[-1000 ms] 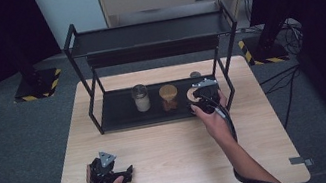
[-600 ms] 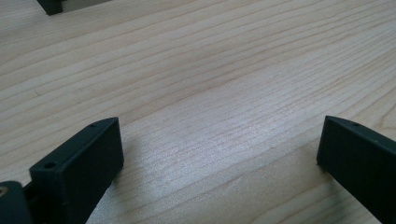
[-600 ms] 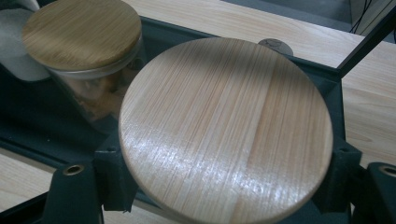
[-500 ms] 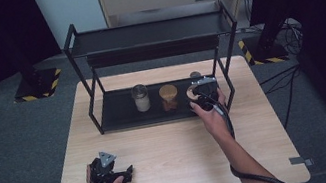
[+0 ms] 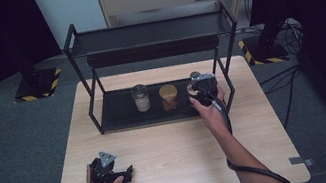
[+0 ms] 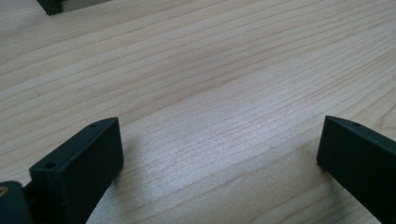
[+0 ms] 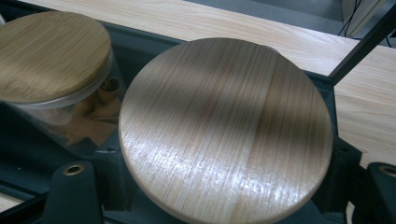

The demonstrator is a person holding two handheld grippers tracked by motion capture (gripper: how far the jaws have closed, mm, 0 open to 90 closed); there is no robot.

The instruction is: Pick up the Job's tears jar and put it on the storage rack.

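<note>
A pale wooden bench [image 5: 170, 141] sits on grey floor, carrying a black two-tier shelf rack [image 5: 151, 48] along its far side. I have the right hand-held gripper [image 7: 224, 186] at the right end of the rack's lower tray, its jaws standing either side of a wooden-lidded jar [image 7: 226, 126]. They look closed against it, though the lid hides the contact, so I can't tell for sure. Just left of it stands a second wooden-lidded jar [image 5: 168, 97], and farther left a jar of white contents [image 5: 141, 98]. The rack's right upright [image 5: 225, 68] is close beside my gripper. My left hand-held gripper [image 5: 109, 171] rests spread wide, holding nothing, on the open near-left bench.
</note>
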